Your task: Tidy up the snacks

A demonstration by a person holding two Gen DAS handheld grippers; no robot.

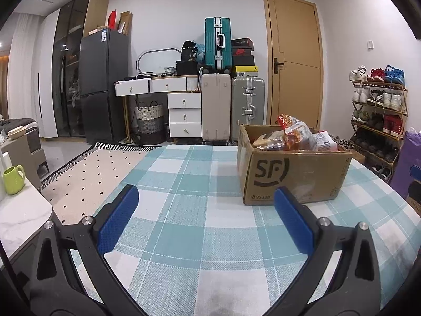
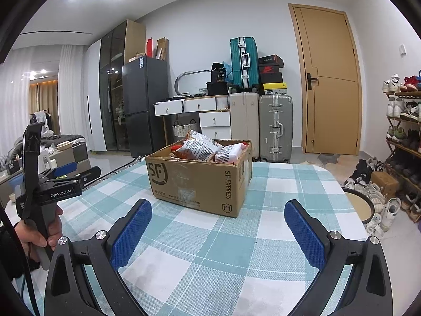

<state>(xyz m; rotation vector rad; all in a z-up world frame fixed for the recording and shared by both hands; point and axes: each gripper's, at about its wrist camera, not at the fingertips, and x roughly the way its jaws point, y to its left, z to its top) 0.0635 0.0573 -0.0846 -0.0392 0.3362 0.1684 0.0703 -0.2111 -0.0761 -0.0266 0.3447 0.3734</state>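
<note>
Both grippers hover low over the checked worktop [image 1: 200, 237] with jaws spread wide and nothing between them: the left gripper [image 1: 206, 218] and the right gripper [image 2: 218, 233]. An SF Express cardboard box [image 2: 197, 181] sits toward the far edge, snack packets [image 2: 202, 146] heaped inside and standing proud of its rim. My judgement: approach from above, take the topmost packet by a crimped edge, pinching lightly so the contents are not crushed.
</note>
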